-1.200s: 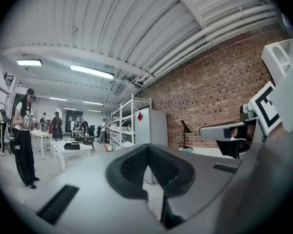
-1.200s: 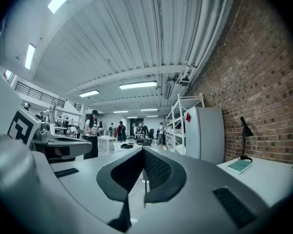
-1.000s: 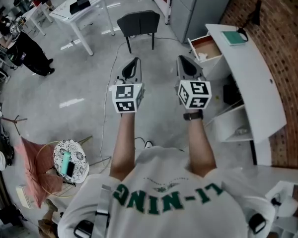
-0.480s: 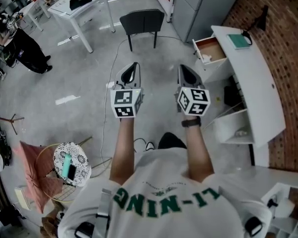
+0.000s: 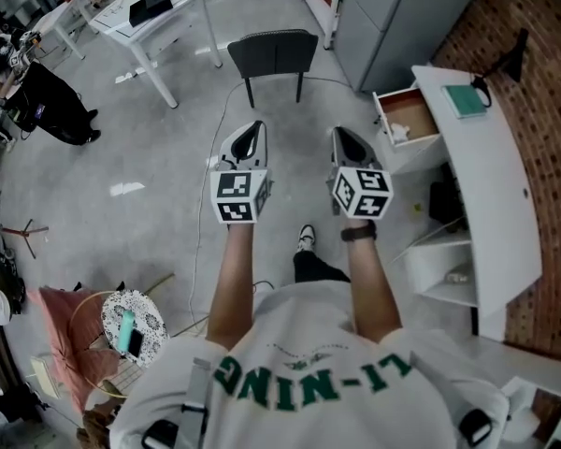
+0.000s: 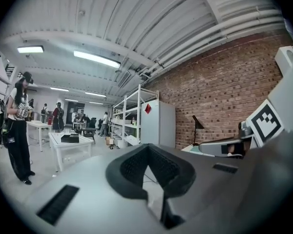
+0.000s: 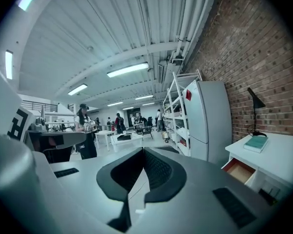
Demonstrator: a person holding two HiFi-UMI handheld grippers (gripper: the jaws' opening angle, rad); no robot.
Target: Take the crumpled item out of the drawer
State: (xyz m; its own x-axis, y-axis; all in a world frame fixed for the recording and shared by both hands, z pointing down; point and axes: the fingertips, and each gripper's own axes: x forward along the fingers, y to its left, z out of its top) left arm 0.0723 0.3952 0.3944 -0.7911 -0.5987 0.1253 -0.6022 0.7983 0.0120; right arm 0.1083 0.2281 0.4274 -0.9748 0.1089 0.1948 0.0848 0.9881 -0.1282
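I have both claws raised side by side over the smooth grey concrete floor [image 5: 150, 157]. The left claw [image 5: 249, 131] and the right claw [image 5: 346, 138] are each closed on nothing, their ribbed black pads meeting in a seam. Each smooth grey shell carries a cube printed with black-and-white square markers. The crumpled item [image 5: 399, 131], a small, white, wrinkled lump, lies in the open drawer [image 5: 419, 108] at about two o'clock from the right claw, well apart from it. The drawer is a white box with a bare wood-brown floor. It juts from a white desk whose long curved tabletop [image 5: 491, 185] runs along a red brick wall [image 5: 542, 26]. A flat teal book [image 5: 468, 101] and a thin black lamp [image 5: 516, 50] stand on it. At twelve o'clock sits a black chair [image 5: 273, 54]. The white shirt [image 5: 309, 410] below reads "LI-NING" in green.
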